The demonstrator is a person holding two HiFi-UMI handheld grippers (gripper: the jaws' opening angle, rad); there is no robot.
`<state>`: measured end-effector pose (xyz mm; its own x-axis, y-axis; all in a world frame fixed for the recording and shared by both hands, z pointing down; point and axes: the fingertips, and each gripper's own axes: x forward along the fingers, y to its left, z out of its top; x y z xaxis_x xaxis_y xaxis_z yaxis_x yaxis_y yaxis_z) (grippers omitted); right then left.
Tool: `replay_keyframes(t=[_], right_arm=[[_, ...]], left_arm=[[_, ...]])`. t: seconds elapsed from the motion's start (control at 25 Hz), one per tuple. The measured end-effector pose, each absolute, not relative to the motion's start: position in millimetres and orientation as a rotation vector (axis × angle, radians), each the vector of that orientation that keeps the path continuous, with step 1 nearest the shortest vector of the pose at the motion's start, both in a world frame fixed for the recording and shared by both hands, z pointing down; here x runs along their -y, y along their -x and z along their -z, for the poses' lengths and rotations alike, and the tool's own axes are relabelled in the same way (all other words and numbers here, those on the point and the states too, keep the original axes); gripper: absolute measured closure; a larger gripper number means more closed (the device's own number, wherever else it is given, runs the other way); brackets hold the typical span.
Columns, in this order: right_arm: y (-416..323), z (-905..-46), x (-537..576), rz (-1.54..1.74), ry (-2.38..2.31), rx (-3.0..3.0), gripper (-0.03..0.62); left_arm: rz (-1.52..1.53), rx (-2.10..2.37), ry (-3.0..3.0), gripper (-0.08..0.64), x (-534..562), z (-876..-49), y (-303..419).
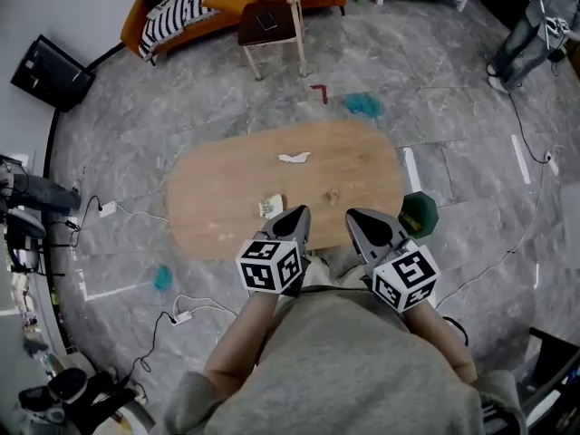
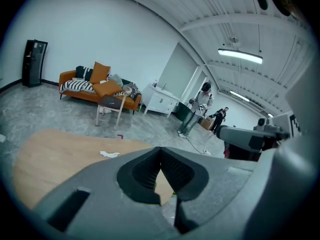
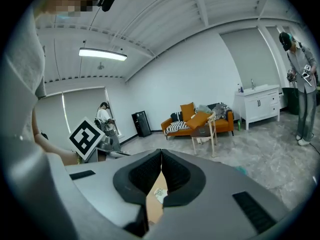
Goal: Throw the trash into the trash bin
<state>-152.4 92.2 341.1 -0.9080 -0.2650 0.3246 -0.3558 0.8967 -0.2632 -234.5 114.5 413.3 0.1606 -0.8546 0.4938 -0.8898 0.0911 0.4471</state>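
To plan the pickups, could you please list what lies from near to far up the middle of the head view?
crumpled wrapper → white tissue → red floor mark → wooden stool

Table and surroundings, seen from above.
On table (image 1: pixel 213 198): paper scrap (image 1: pixel 294 159) centre, crumpled wrapper (image 1: pixel 271 207) nearer front edge. Trash bin (image 1: pixel 420 214) just beside right end. Stool (image 1: pixel 270 24), then sofa (image 1: pixel 172 12), behind.
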Motion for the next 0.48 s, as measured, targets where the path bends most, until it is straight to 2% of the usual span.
replay_keyframes(t=[0.48], right_arm=[[214,-357,-124,-0.464,-0.342,2.746,0.583]], left_arm=[[-0.060,1.718,-1.632,0.551,-150,-444,295]])
